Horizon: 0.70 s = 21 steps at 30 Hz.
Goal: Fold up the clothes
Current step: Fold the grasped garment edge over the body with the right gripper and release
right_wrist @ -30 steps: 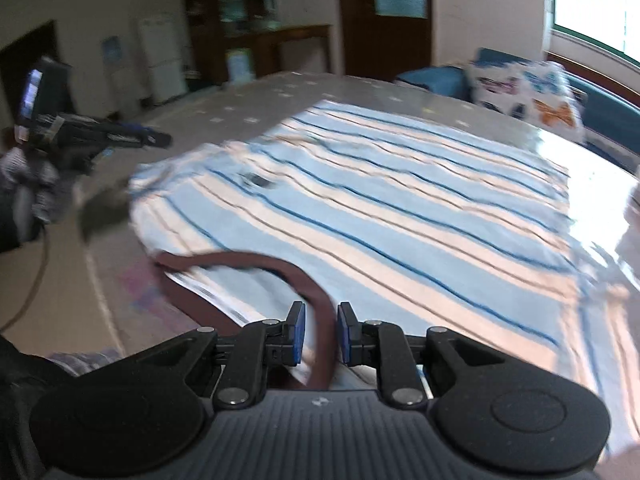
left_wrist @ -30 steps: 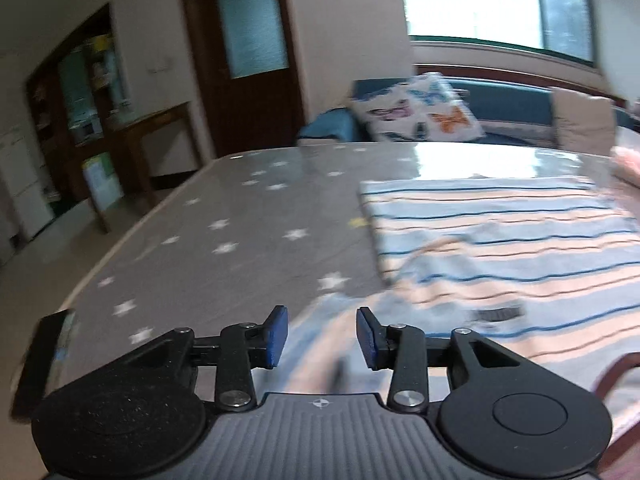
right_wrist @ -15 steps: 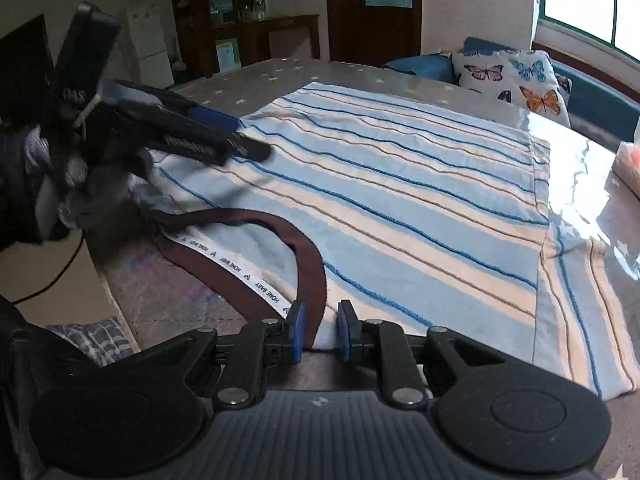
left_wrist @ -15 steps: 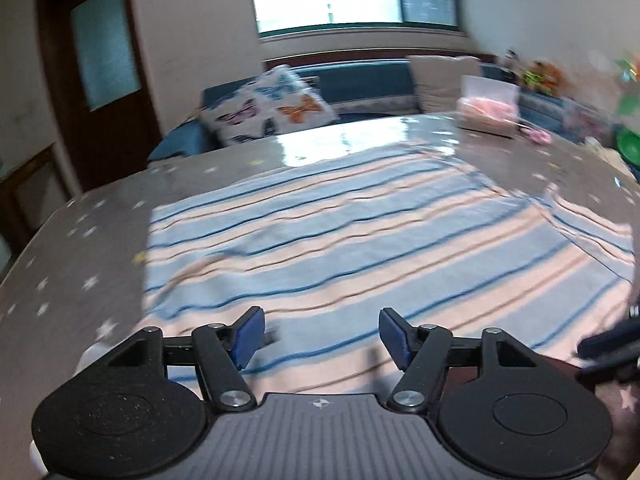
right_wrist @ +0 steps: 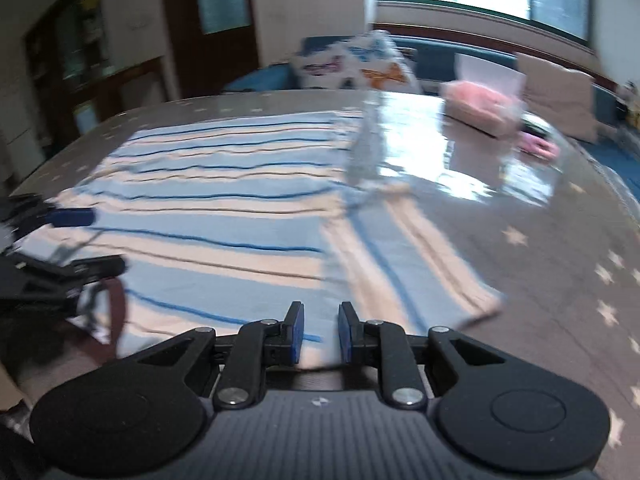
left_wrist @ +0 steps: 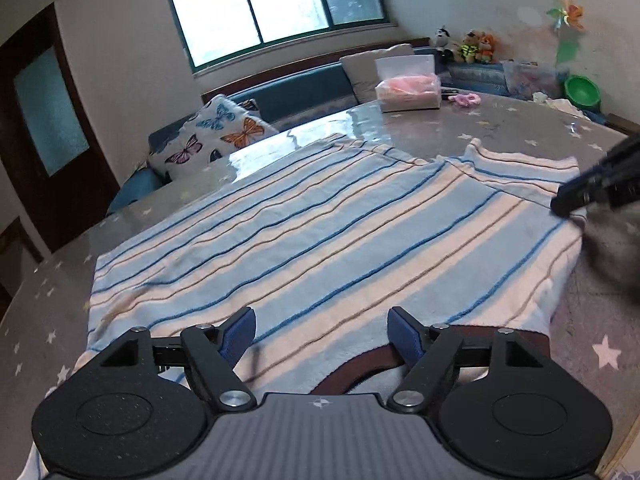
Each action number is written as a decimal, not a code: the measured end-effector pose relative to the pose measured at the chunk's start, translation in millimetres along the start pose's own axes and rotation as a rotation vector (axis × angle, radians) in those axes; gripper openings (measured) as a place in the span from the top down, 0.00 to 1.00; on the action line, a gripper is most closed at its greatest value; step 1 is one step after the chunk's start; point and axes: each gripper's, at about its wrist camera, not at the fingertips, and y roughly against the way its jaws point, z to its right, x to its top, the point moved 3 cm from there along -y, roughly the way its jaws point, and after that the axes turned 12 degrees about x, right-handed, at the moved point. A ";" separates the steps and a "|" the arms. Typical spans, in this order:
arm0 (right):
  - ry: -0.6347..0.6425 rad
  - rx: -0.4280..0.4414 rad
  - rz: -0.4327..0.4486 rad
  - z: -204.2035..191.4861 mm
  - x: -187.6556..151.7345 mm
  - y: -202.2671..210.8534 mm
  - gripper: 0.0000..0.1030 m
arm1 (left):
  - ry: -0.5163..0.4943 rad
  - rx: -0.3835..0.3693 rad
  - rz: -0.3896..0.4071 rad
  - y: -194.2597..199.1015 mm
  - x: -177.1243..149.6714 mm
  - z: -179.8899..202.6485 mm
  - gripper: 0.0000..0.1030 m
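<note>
- My left hand-held gripper (left_wrist: pixel 321 330) is spreading its jaws, empty, over the shirt's (left_wrist: pixel 320 216) brown collar (left_wrist: pixel 360 364).
- My right hand-held gripper (right_wrist: pixel 321 330) sits narrowly parted; whether it pinches cloth, I cannot tell.
- Shirt lies flat on the bench (left_wrist: pixel 500 128).
- Tissue box (left_wrist: pixel 408 90) beyond.

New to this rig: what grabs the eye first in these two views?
The striped shirt, blue and cream, lies spread flat over most of the star-patterned table, its brown collar at the near edge. The left hand-held gripper hangs over that collar, jaws opening with nothing between them. Beyond, a tissue box stands at the table's far side.
</note>
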 end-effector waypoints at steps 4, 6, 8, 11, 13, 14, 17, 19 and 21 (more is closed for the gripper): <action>-0.047 -0.083 0.047 21.0 0.2 8.5 0.74 | 0.012 -0.009 -0.003 -2.7 5.5 -1.0 0.21; -0.058 -0.145 0.048 29.7 -0.5 9.6 0.73 | 0.010 -0.018 0.001 -1.5 7.1 -0.3 0.20; -0.079 -0.187 0.058 39.7 -1.8 11.5 0.73 | 0.004 -0.025 0.005 -0.9 8.0 2.1 0.16; -0.123 -0.239 0.078 53.6 -1.5 14.4 0.72 | 0.005 -0.033 0.005 -1.2 9.8 3.9 0.15; -0.153 -0.246 0.085 60.4 -1.6 14.3 0.68 | 0.008 -0.040 0.003 -1.5 10.9 5.0 0.12; -0.164 -0.246 0.087 62.4 -1.9 13.4 0.68 | 0.009 -0.041 0.005 -1.6 11.8 5.7 0.10; -0.176 -0.239 0.094 62.1 -2.9 11.2 0.69 | 0.012 -0.041 0.009 -1.2 13.7 6.7 0.06; -0.178 -0.241 0.096 61.3 -2.6 10.1 0.78 | 0.019 -0.046 0.006 -1.3 14.5 6.7 0.05; -0.197 -0.235 0.105 62.5 -1.8 11.4 0.92 | 0.021 -0.047 0.006 -1.0 15.1 7.0 0.02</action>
